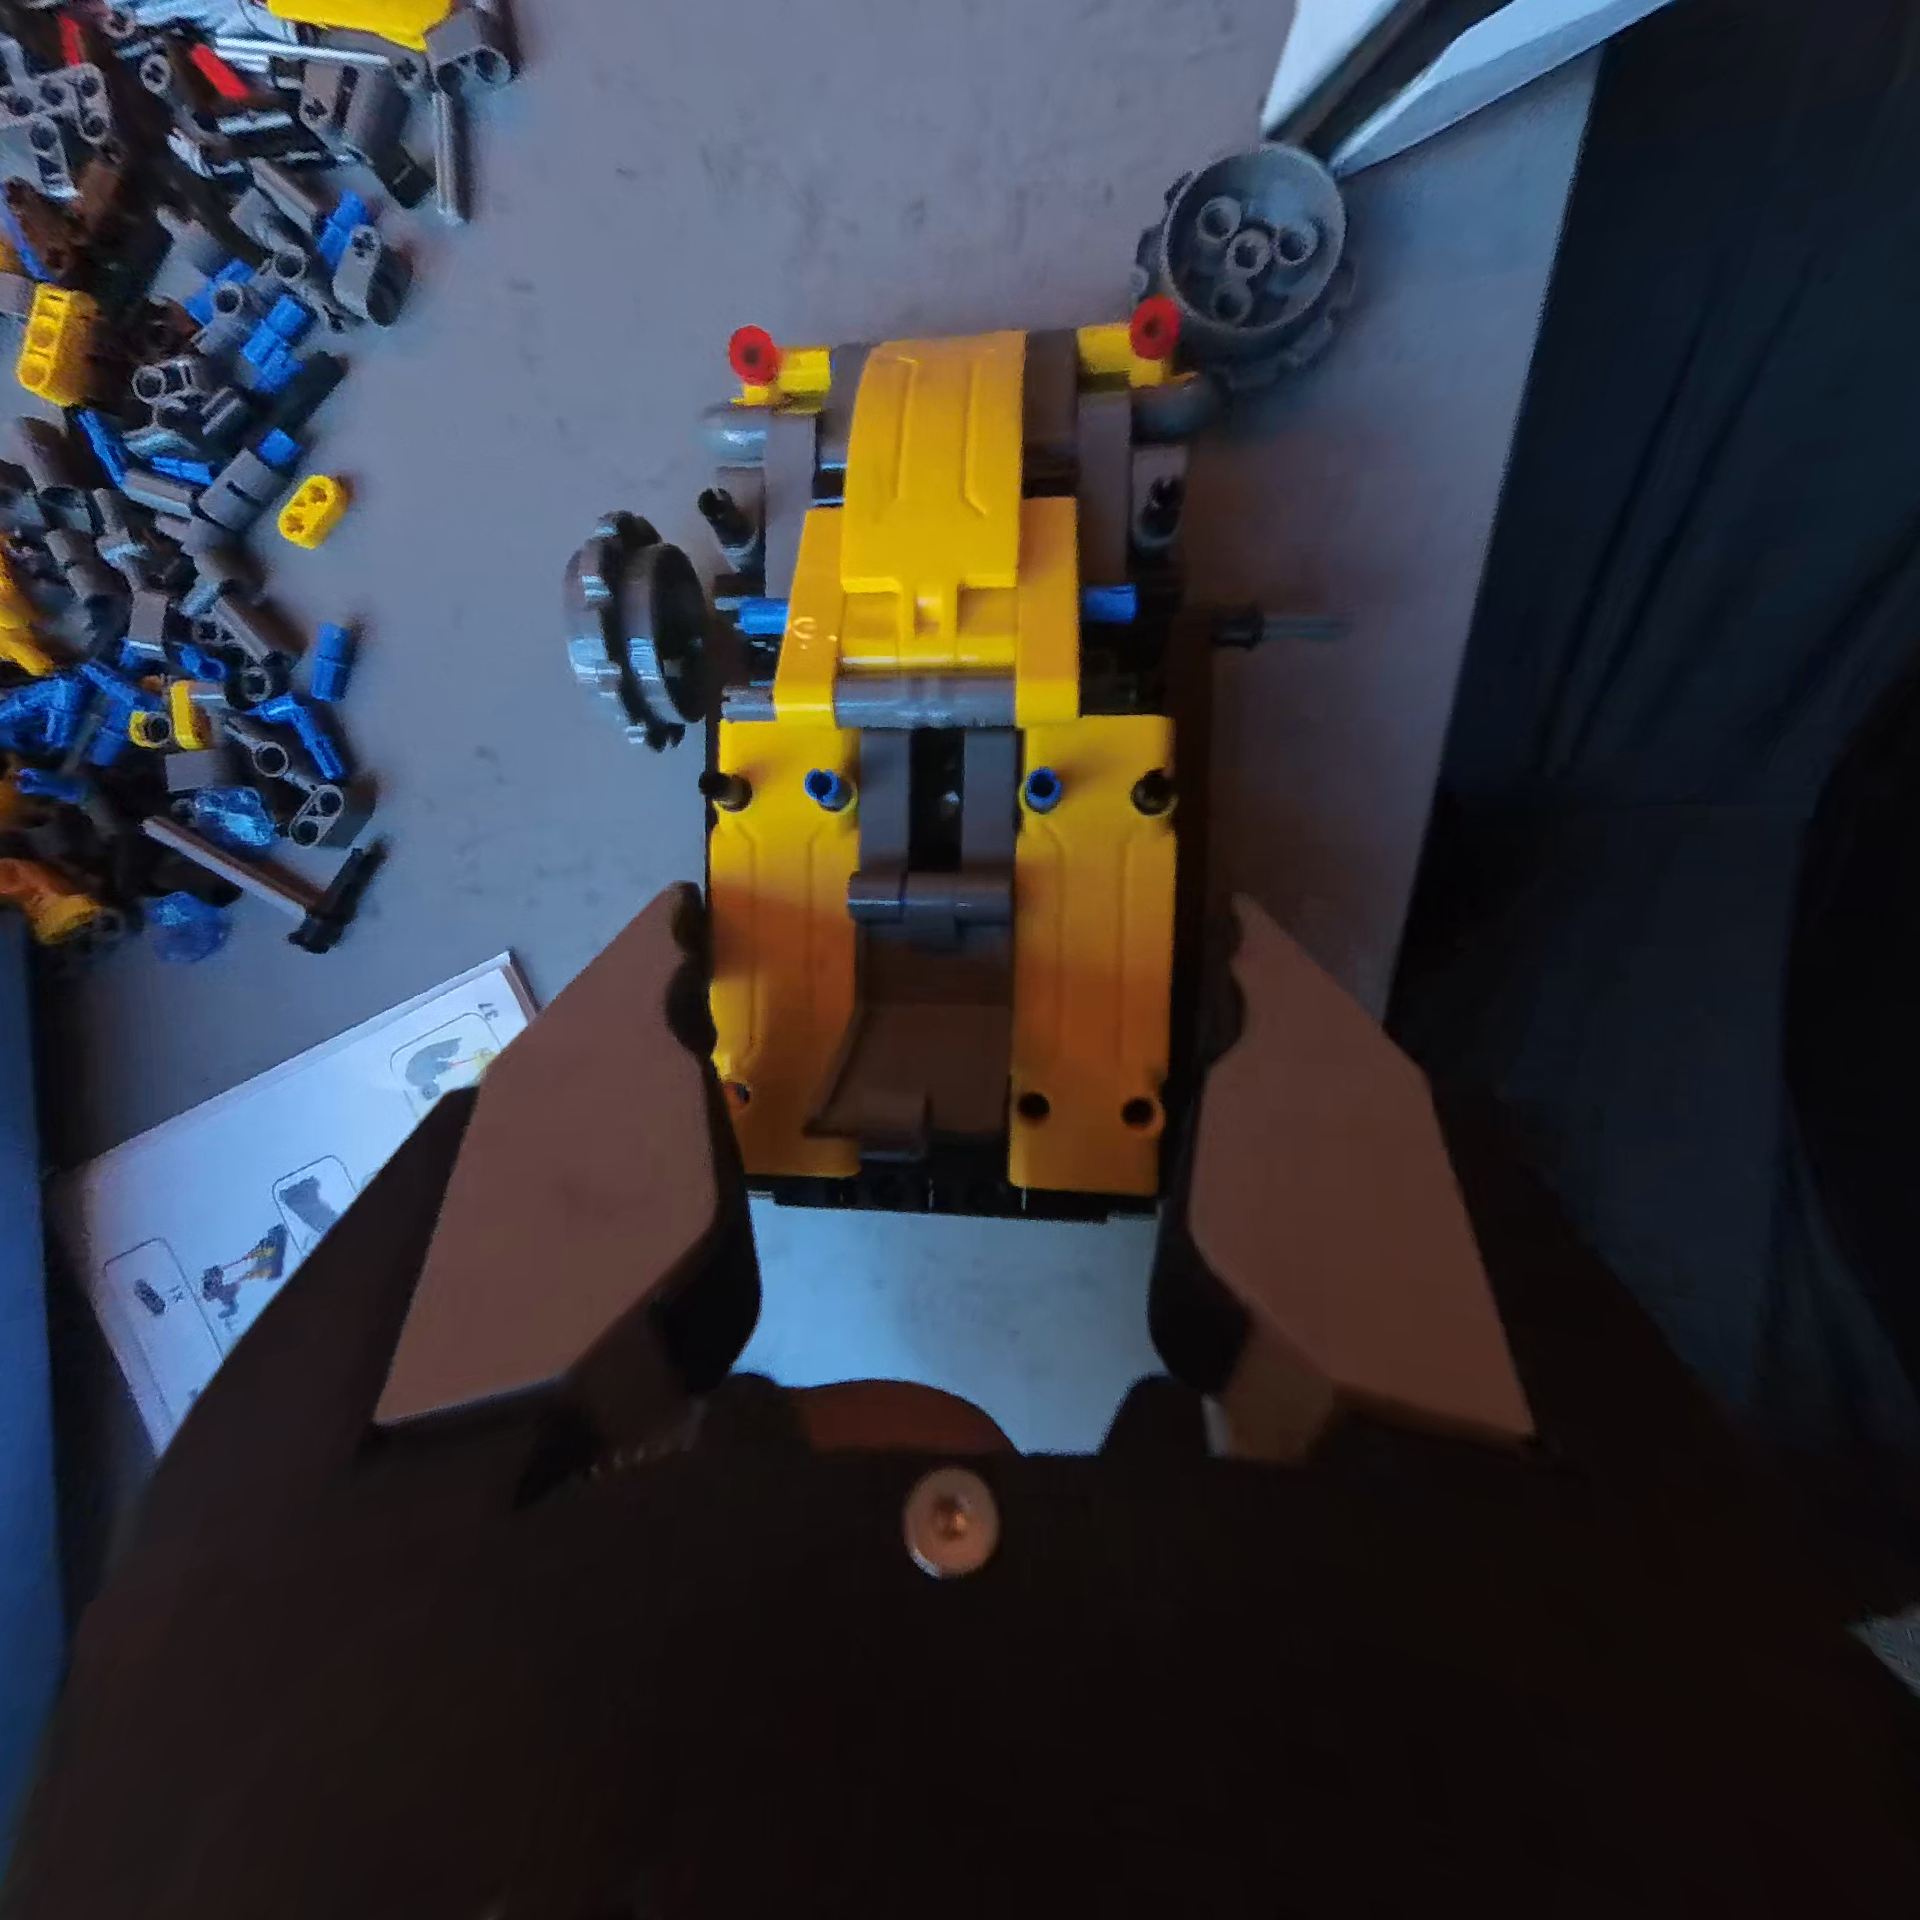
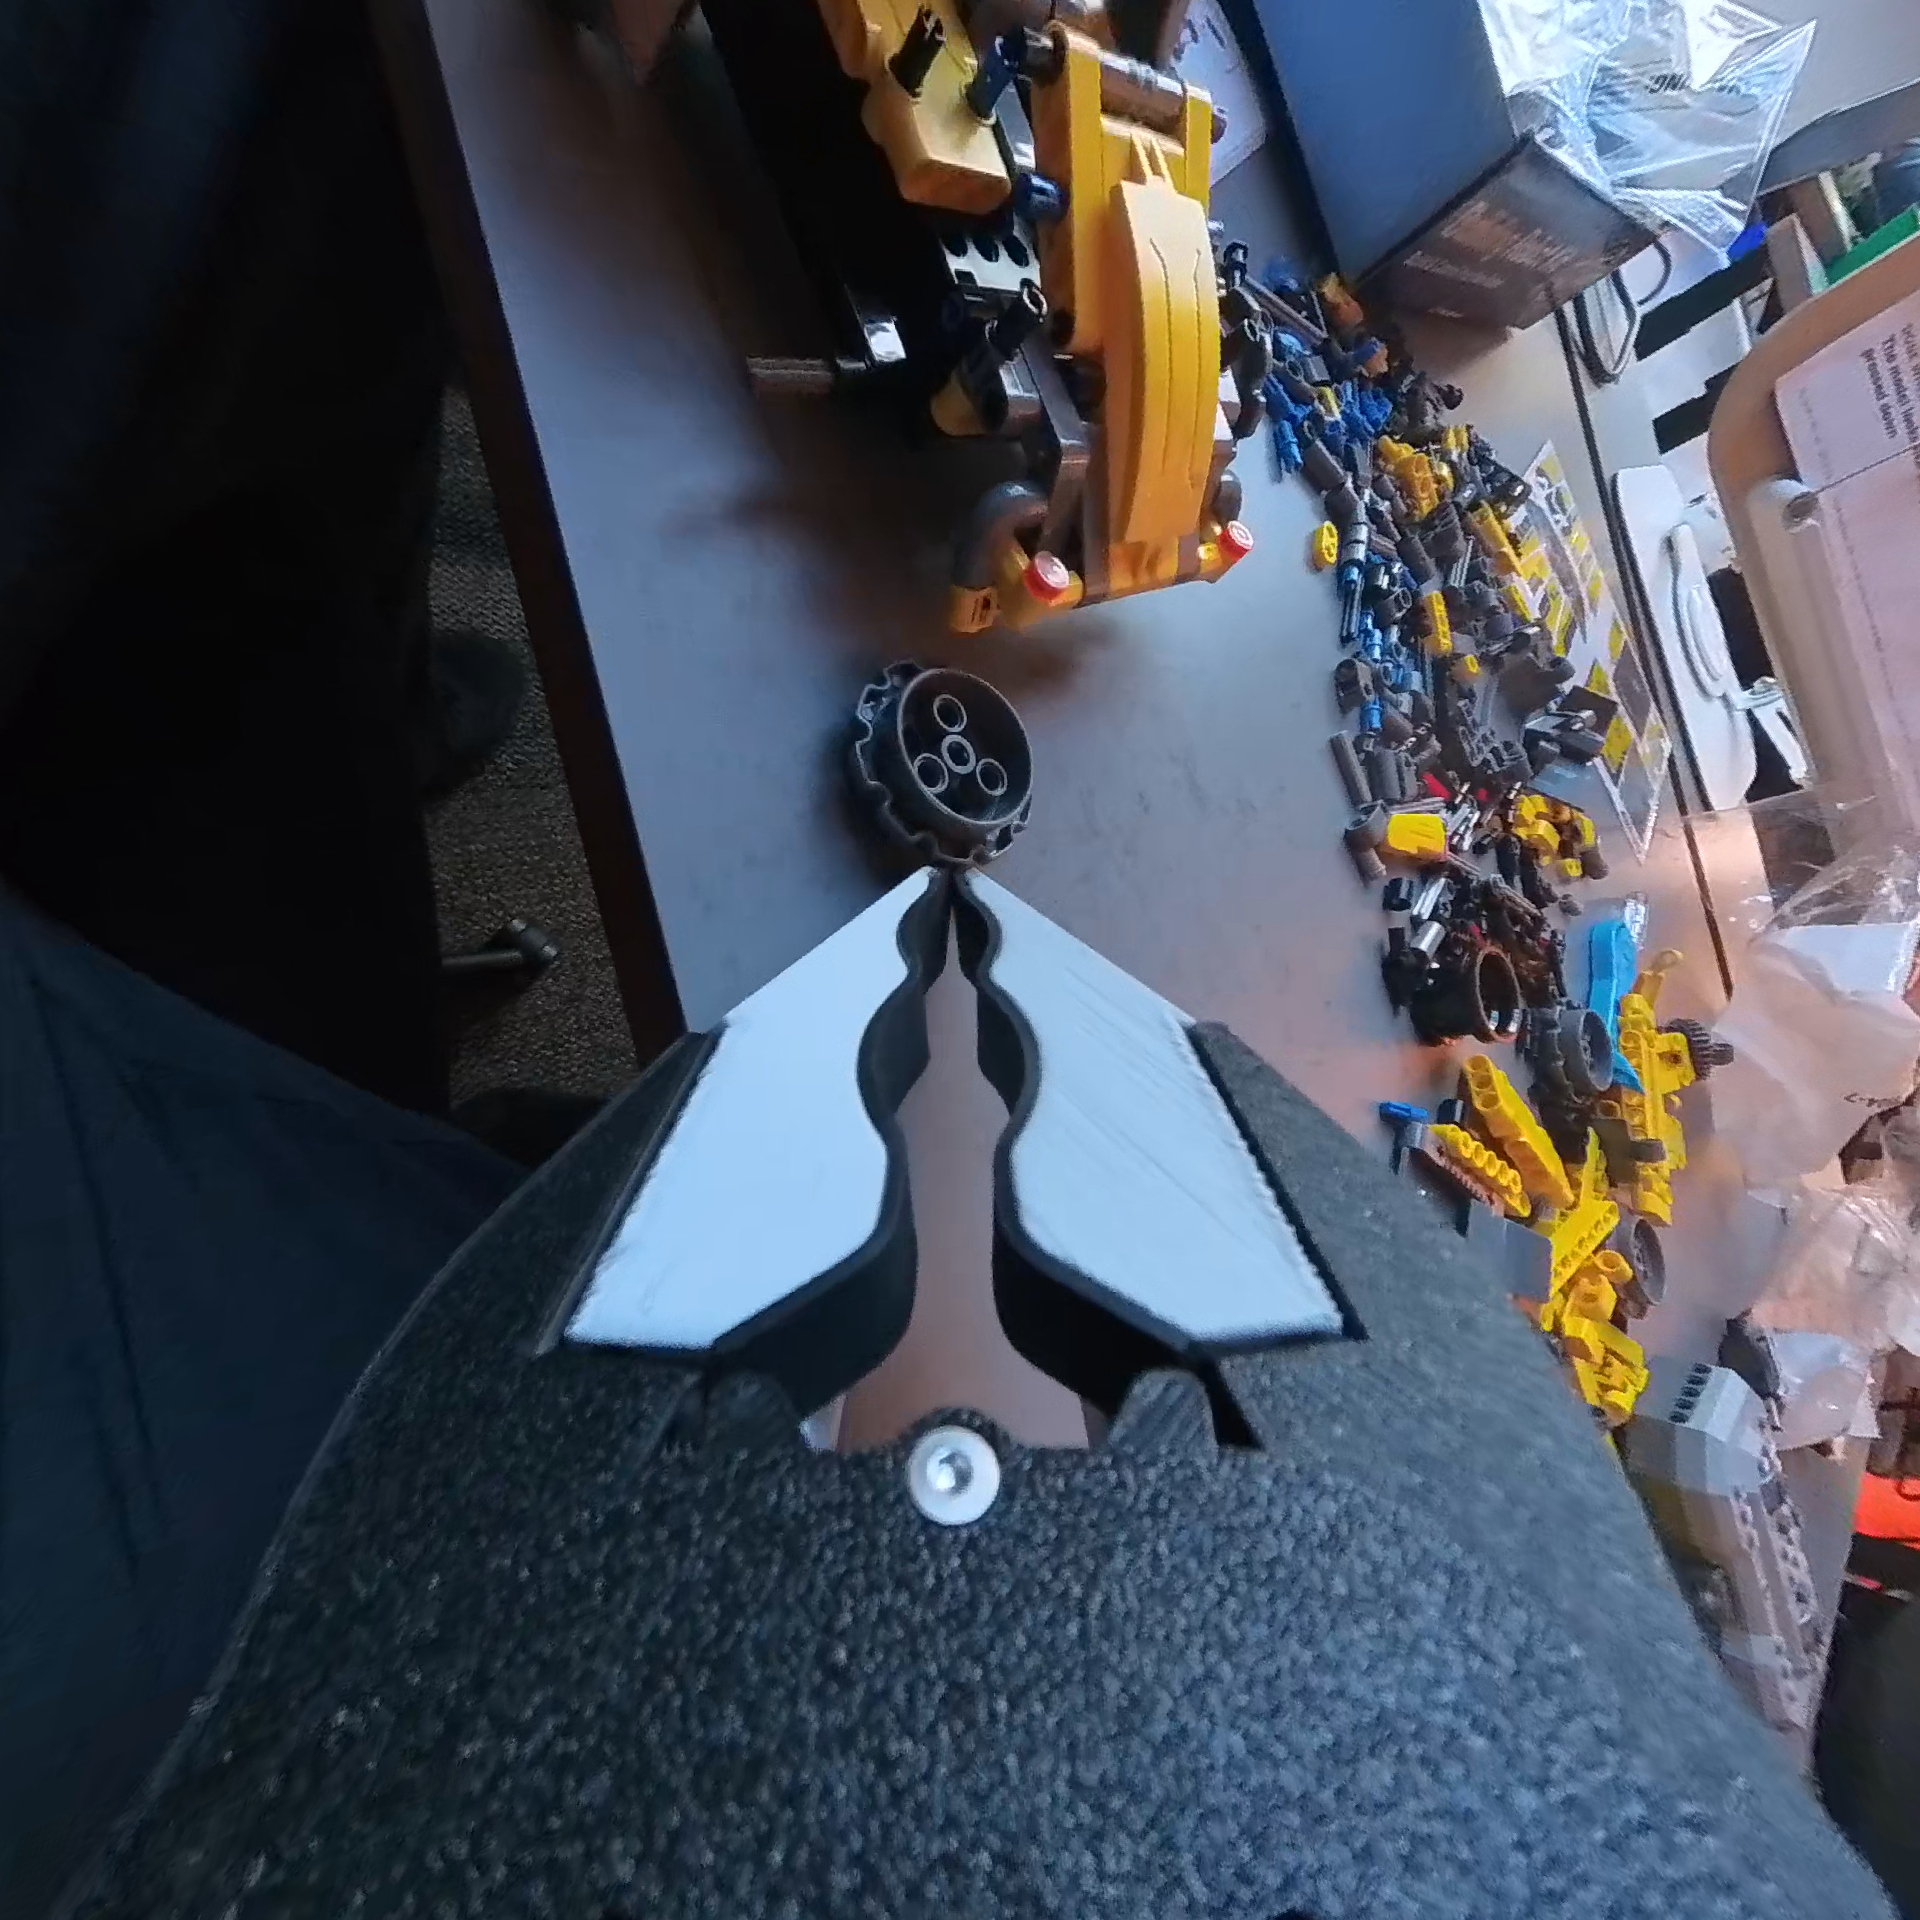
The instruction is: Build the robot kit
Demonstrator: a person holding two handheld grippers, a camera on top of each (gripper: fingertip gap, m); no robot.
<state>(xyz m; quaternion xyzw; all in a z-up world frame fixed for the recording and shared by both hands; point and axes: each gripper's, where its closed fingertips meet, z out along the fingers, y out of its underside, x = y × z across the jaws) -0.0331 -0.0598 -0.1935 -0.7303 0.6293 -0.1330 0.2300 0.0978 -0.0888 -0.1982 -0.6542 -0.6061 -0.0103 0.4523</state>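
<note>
Left tongs (image 1: 956,997) spread wide, fingers parted and level; right tongs (image 2: 948,881) pinched together, tips nearly meeting.

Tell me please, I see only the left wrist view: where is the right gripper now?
Observer: The right gripper has its fingers together, with the tips at the rim of the grey wheel, which lies flat near the yellow model.
Operator: Does it pinch the wheel?
Observer: I cannot tell; the tips only meet the near edge of the rim.
Operator: Is anything on the floor?
Observer: Yes, a small dark part lies on the carpet below the table edge.
</note>
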